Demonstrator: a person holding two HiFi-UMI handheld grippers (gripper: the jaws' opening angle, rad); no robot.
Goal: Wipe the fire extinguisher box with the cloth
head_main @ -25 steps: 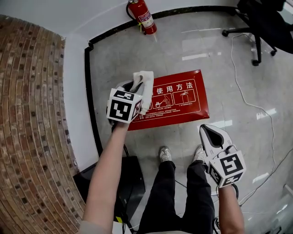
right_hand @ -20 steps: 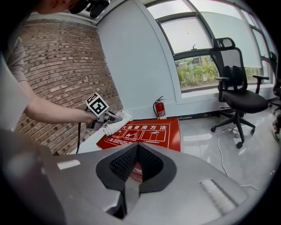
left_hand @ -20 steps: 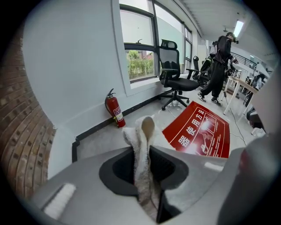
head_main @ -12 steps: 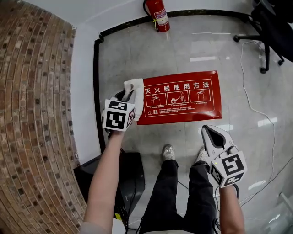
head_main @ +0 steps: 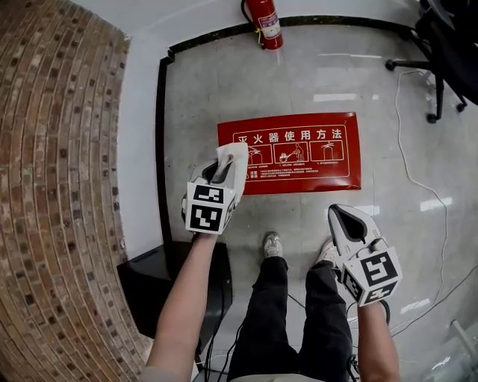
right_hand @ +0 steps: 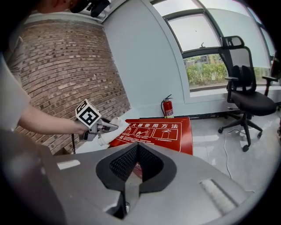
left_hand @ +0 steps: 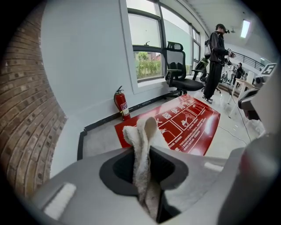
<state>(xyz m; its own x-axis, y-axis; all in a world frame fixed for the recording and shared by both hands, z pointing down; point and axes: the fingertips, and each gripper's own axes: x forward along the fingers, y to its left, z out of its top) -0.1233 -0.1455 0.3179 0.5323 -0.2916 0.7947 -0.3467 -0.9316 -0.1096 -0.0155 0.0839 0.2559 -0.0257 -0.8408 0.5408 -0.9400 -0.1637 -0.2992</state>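
Since a second ago the left gripper [head_main: 219,170] has carried the cloth [head_main: 234,158] along the left edge of the fire extinguisher box [head_main: 306,153], and it now sits at the near left corner, while the right gripper [head_main: 342,215] has hardly shifted. The left fingers [left_hand: 175,163] are closed tight on the white cloth, whose folded end sticks out past them. The right fingers [right_hand: 154,169] are pressed together with nothing between them, held well apart from the box above the person's right leg. The wiping step appears to be under way, with only the left edge covered. The next move likely calls for pressing the cloth flat and sweeping it rightward across the red printed face. The box lies shut on the floor [head_main: 224,89] with its lettered side up, so what is inside cannot be seen. One fire extinguisher [head_main: 267,22] stands outside it against the wall.
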